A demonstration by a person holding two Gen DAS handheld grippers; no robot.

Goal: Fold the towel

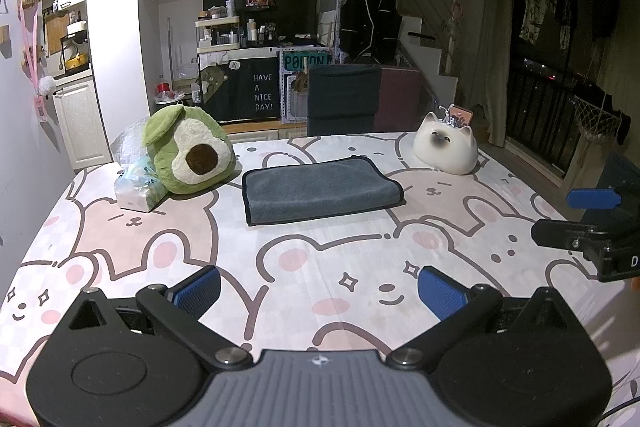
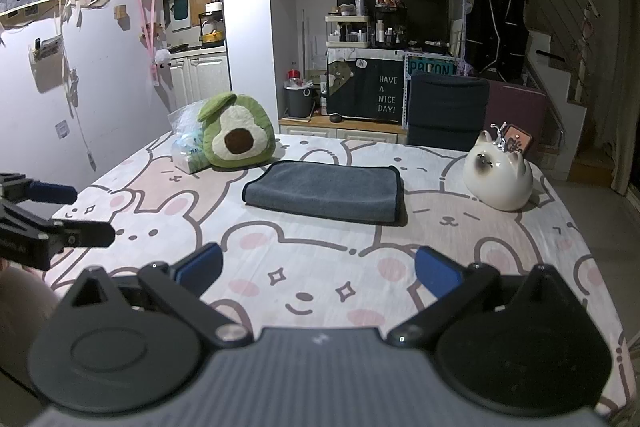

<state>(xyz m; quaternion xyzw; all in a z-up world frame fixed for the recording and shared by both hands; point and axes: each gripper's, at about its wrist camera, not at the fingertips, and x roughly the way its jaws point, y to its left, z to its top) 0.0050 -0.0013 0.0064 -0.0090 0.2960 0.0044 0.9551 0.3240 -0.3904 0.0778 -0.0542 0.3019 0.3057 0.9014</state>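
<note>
A grey towel [image 1: 320,189] with a dark hem lies folded into a flat rectangle on the table, near its far middle; it also shows in the right wrist view [image 2: 326,191]. My left gripper [image 1: 318,291] is open and empty, held above the near part of the table, well short of the towel. My right gripper [image 2: 318,273] is open and empty too, at a similar distance from the towel. Each gripper shows in the other's view: the right one [image 1: 576,217] at the right edge, the left one [image 2: 80,213] at the left edge.
The table [image 1: 280,267] wears a pink and white bunny-print cloth. An avocado plush [image 1: 188,157] and a tissue pack [image 1: 138,189] sit left of the towel. A white cat figurine [image 1: 446,149] sits to its right. A dark chair [image 1: 344,99] stands behind the table.
</note>
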